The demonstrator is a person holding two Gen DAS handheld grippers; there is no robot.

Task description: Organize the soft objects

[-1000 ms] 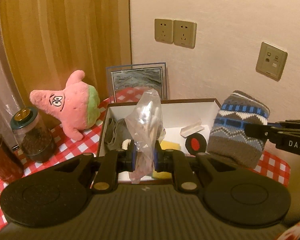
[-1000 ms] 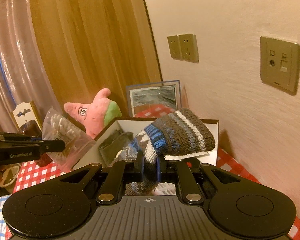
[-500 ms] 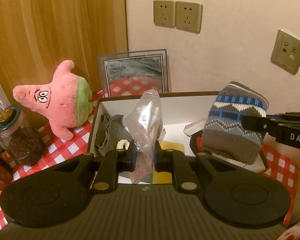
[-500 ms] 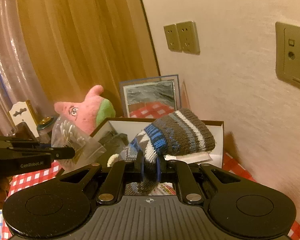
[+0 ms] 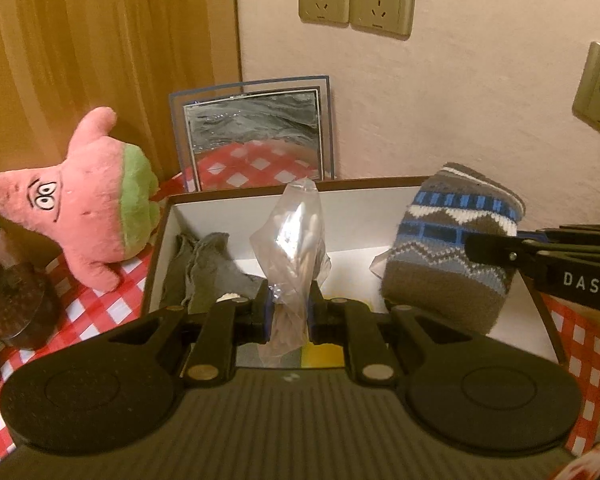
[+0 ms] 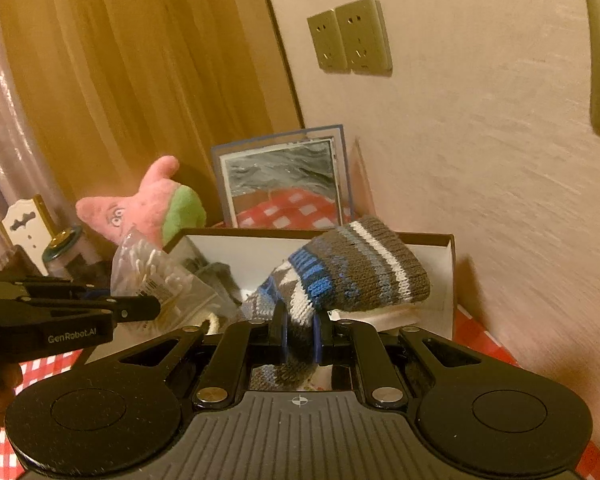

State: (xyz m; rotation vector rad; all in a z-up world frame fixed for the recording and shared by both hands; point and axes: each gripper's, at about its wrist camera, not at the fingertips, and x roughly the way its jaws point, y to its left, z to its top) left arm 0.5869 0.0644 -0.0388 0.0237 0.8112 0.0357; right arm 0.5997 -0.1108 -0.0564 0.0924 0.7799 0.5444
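Checked tablecloth (image 5: 100,312) by a plain wall: we hold two soft things over the open box (image 5: 356,220).

Our left gripper (image 5: 288,312) is clamped on a clear bag (image 5: 296,240) of cotton swabs, our right gripper (image 6: 299,334) on a knit hat (image 6: 356,268), both above the box and not yet let go. A grey cloth (image 5: 208,268) already lies inside. The pink plush (image 5: 80,208) sits outside, left of the box, probably next. A jar (image 5: 12,300) and a mirror (image 5: 256,140) stand near; nothing blocks the box.
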